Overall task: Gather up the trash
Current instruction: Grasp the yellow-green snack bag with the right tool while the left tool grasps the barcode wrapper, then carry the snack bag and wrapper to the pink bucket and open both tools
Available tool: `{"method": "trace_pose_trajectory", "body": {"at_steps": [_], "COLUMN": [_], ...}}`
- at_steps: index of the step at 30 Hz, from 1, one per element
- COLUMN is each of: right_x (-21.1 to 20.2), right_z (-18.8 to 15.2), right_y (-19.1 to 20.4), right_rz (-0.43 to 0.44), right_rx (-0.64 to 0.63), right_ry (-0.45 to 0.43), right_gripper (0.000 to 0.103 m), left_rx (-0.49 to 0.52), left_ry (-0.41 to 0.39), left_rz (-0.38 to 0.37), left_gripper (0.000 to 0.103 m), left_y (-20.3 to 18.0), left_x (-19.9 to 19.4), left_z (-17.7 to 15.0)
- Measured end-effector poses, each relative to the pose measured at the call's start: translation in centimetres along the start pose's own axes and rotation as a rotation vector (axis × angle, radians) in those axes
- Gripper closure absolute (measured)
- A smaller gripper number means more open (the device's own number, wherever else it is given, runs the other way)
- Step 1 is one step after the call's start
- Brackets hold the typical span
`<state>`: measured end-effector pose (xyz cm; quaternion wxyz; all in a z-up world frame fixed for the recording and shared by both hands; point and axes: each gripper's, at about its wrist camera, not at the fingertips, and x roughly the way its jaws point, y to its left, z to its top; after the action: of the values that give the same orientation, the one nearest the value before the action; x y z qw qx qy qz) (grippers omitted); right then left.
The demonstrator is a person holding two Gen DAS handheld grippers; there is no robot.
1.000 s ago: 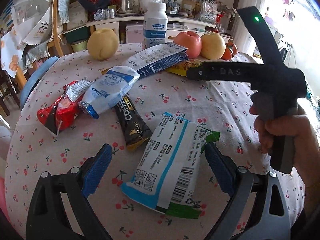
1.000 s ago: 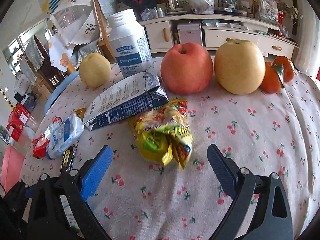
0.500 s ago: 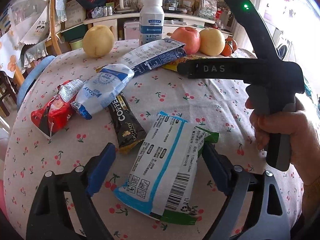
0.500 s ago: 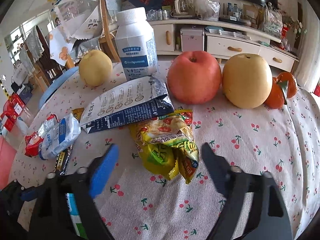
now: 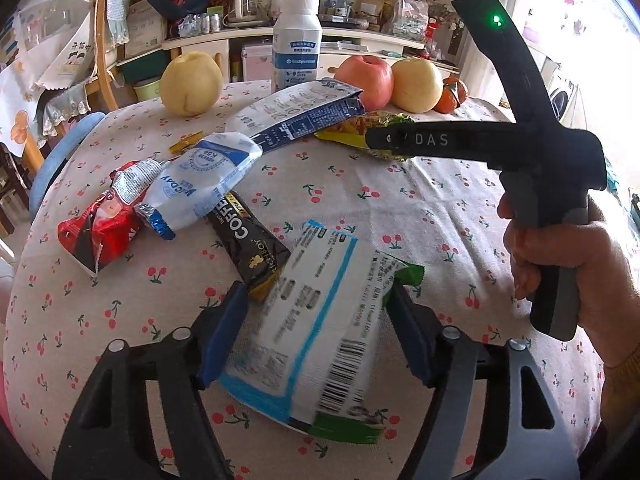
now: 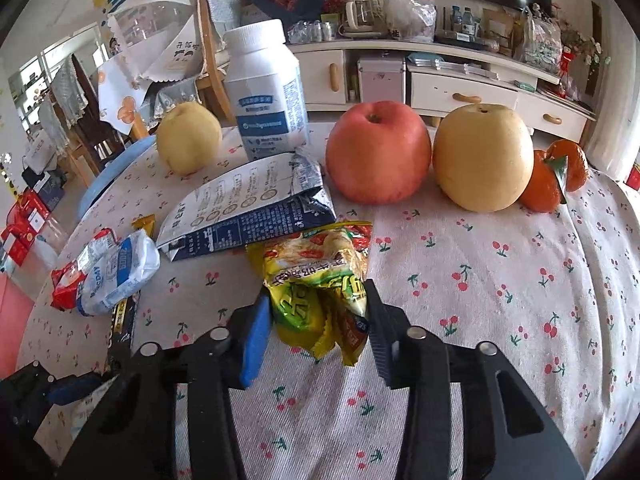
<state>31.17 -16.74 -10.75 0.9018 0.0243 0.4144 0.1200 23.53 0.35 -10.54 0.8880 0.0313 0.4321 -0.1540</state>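
My left gripper (image 5: 318, 320) has closed onto a white, blue and green wrapper (image 5: 320, 332), its blue pads touching both edges. My right gripper (image 6: 318, 312) is shut on a crumpled yellow-green snack wrapper (image 6: 316, 276) on the cherry-print tablecloth; that gripper's black body also shows in the left wrist view (image 5: 480, 144). More trash lies on the table: a black coffee sachet (image 5: 250, 240), a white-blue McDay wrapper (image 5: 200, 188), a red wrapper (image 5: 100, 232), and a dark blue and white pouch (image 5: 296, 120) that also shows in the right wrist view (image 6: 248, 208).
At the table's far edge stand a white pill bottle (image 6: 264, 92), a yellow pear (image 6: 188, 140), a red apple (image 6: 378, 152), a second pear (image 6: 482, 156) and tangerines (image 6: 556, 176). A cabinet (image 6: 440, 84) and chairs stand behind the table.
Both grippers have closed from wide open: the left onto the white-blue-green wrapper, the right onto the yellow-green snack wrapper. Both also moved forward a little.
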Motion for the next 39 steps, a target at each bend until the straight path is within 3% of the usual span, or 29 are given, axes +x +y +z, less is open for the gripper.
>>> {"method": "trace_pose_trajectory", "body": {"at_steps": [5,7,10,25,39], "right_x": [-0.6,-1.0,-1.6,-6.3,-9.7], "right_z": [-0.4,-0.6,-0.9,-2.5,-3.6], "right_y": [0.6,0.9,1.1,1.5,6.2], "right_rz": [-0.01,-0.016,-0.014,0.058,0.119], "right_rx": [-0.03,-0.041,-0.035,0.04,-0.004], "right_ry": [-0.009,-0.015,-0.024,-0.077,-0.125], "right_gripper": [0.064,0.065,0.065,0.066,0.066], "left_rx": [-0.013,-0.018,-0.033,-0.085,-0.168], "left_ry": [-0.003,-0.006,-0.004,-0.035,-0.128], "left_rz": [-0.016,-0.025,-0.035,-0.06,-0.036], "left_gripper": [0.043,0.053,0.058,0.06,0.06], "left_y": [0.4,0.5,1.1,3.5,8.0], "left_x": [-0.2,-0.4,-0.5,-2.5,-6.6], "left_z": [-0.2,-0.2,-0.2,-1.0,-1.8]}}
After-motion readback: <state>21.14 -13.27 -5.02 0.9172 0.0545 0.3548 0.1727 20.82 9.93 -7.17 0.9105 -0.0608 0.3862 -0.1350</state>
